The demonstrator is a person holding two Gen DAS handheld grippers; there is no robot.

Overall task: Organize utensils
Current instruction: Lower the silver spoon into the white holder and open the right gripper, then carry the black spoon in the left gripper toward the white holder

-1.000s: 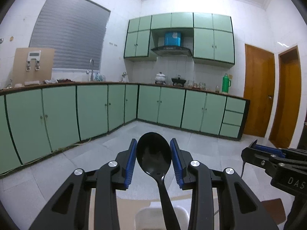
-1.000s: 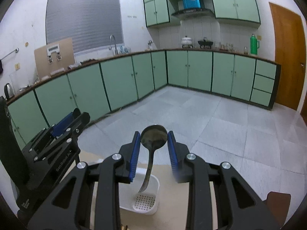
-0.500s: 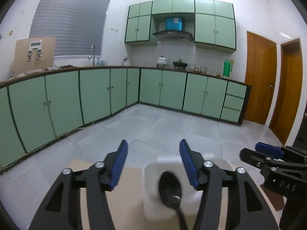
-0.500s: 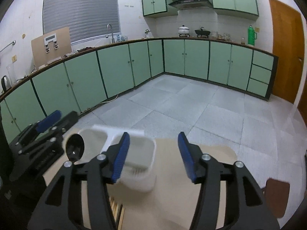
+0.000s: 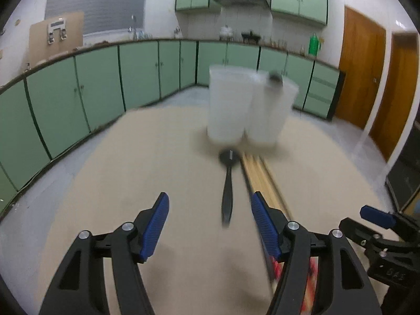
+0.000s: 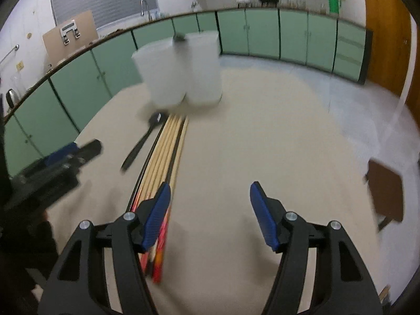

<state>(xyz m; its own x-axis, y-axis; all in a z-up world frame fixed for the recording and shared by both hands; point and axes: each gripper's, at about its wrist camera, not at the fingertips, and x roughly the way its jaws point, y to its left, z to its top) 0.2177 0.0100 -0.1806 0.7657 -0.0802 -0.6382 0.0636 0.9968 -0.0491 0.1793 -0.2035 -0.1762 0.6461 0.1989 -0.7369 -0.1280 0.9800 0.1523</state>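
Nearest in the left wrist view, the left gripper (image 5: pixel 210 218) hangs over the beige table (image 5: pixel 118 183) with its two blue-padded fingers spread wide and nothing between them. In its own view the right gripper (image 6: pixel 210 204) is likewise spread apart and empty above the same table.

One black spoon (image 5: pixel 227 183) lies flat on the table just ahead of the left gripper, in line with the gap between its fingers, handle end nearest and bowl pointing away. Just right of the spoon lies one bundle of chopsticks (image 5: pixel 260 176), parallel to it; the count of sticks is blurred, several pale wooden ones with red ends. Seen from the right wrist, the bundle's red ends (image 6: pixel 160 249) pass under that gripper's left finger.

Beyond the spoon's bowl stand two white plastic holders (image 5: pixel 249 110) side by side, touching. One dark utensil head (image 5: pixel 274 77) pokes above the holders' rim. Behind the holders runs a row of green cabinets (image 5: pixel 105 84).
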